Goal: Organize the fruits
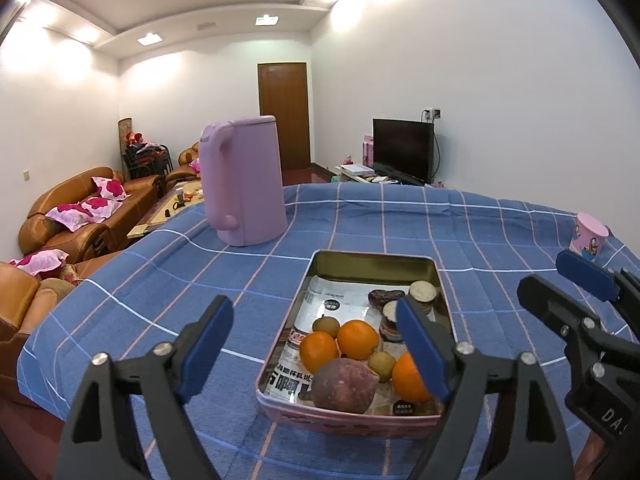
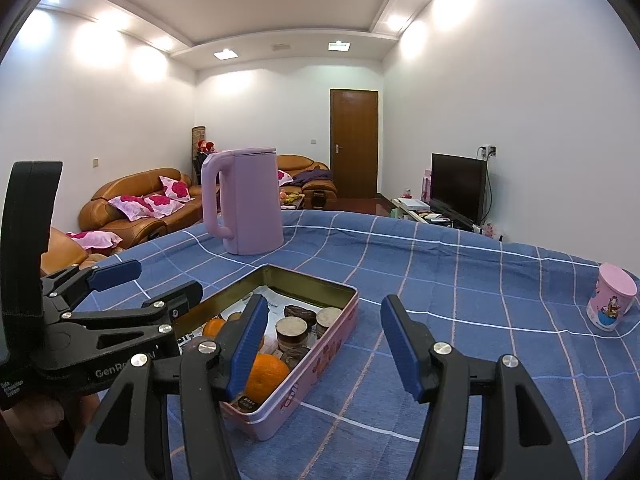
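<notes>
The left gripper (image 1: 320, 344) hangs wide and empty over the pink tin (image 1: 348, 420) on the blue checked cloth (image 1: 160, 280). Its view alone shows three oranges (image 1: 357, 339), a purple fruit (image 1: 343, 385) and two small brown fruits (image 1: 326, 326) inside. The right gripper (image 2: 324, 344), half spread and empty, shows the tin's printed side and the pink cup (image 2: 612, 302) fully.
</notes>
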`<state>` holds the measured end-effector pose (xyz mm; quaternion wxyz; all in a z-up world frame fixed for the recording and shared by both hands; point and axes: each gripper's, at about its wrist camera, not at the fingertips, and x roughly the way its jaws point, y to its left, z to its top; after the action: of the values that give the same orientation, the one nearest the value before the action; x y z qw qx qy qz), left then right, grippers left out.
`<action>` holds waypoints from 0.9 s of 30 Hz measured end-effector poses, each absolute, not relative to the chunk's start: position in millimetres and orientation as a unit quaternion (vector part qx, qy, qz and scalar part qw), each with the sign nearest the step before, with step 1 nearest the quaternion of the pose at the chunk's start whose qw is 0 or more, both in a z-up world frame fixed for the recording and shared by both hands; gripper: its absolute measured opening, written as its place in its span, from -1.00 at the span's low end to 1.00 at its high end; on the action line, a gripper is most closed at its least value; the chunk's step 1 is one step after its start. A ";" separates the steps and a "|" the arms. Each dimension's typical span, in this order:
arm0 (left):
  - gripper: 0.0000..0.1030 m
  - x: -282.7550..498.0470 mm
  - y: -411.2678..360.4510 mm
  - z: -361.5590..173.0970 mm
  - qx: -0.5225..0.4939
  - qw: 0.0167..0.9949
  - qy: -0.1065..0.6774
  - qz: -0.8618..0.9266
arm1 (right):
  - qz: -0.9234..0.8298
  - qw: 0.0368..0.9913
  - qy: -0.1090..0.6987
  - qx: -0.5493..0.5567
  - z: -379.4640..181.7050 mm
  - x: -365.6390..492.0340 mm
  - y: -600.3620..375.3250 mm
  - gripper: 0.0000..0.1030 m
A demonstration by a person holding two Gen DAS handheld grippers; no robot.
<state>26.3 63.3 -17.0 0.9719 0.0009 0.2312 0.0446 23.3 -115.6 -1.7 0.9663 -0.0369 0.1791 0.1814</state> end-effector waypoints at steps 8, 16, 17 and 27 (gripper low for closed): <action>0.96 20.5 57.8 -12.1 0.007 0.975 0.217 0.041 | 0.178 0.968 0.173 -0.033 1.0 21.7 -121.0 0.18; 1.00 19.2 57.3 -10.8 0.005 0.976 0.214 0.044 | 0.173 0.971 0.164 -0.028 5.7 18.6 -125.9 0.18; 1.00 19.1 57.2 -10.7 0.005 0.976 0.214 0.043 | 0.173 0.971 0.165 -0.028 5.6 18.6 -126.0 0.18; 1.00 15.6 62.4 -4.0 -0.008 0.978 0.205 0.048 | 0.169 0.972 0.162 -0.030 7.9 16.0 -129.9 0.18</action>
<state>15.6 62.4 -4.0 0.9776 -0.0081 0.2047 0.0476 16.0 -129.9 7.9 0.9718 -0.0298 0.1616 0.1691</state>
